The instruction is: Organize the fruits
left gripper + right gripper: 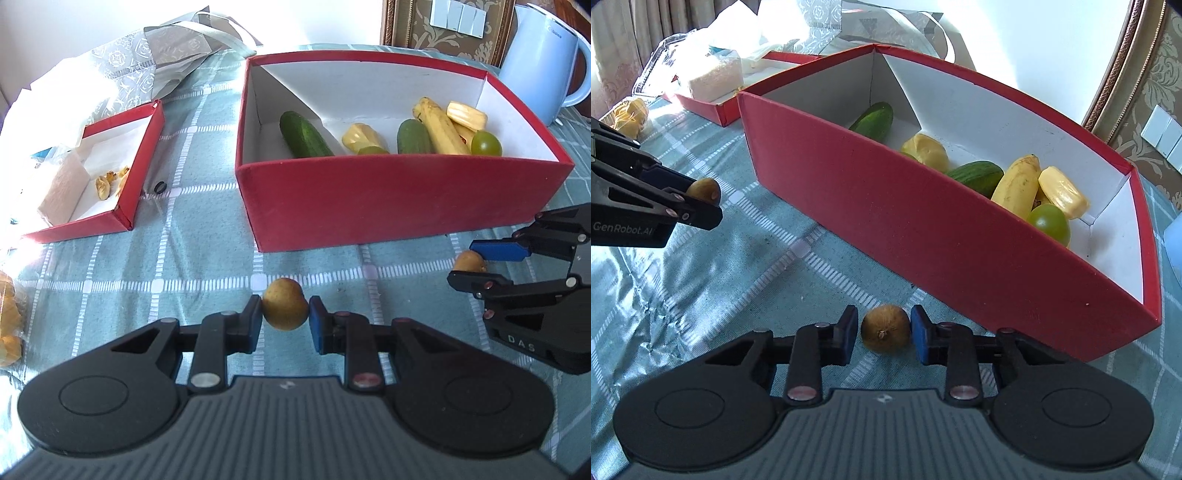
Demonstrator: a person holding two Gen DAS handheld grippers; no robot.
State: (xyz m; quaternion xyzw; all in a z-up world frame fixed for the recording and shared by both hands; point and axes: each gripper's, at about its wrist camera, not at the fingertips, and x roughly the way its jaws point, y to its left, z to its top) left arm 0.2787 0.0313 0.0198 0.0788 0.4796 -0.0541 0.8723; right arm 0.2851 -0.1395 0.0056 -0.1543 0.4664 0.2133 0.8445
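Note:
My left gripper (pixel 285 320) is shut on a small round yellow-brown fruit (pixel 285 309), in front of the big red box (pixel 402 206); it also shows in the right wrist view (pixel 701 201). My right gripper (pixel 884 332) has its blue pads (pixel 921 334) around a second brown round fruit (pixel 885 328) on the cloth, with a small gap at each side. That gripper also shows in the left wrist view (pixel 471 264). The box holds two cucumbers (pixel 304 134), a banana (pixel 441 127), green round fruits (pixel 487 143) and yellow pieces (pixel 360 137).
A shallow red lid (pixel 122 206) with peel scraps lies at the left on the teal checked tablecloth (pixel 177 266). A patterned bag (pixel 147 59) lies behind it. A blue kettle (pixel 535 62) stands at the back right. A packet of yellow fruit (pixel 9 325) sits at the left edge.

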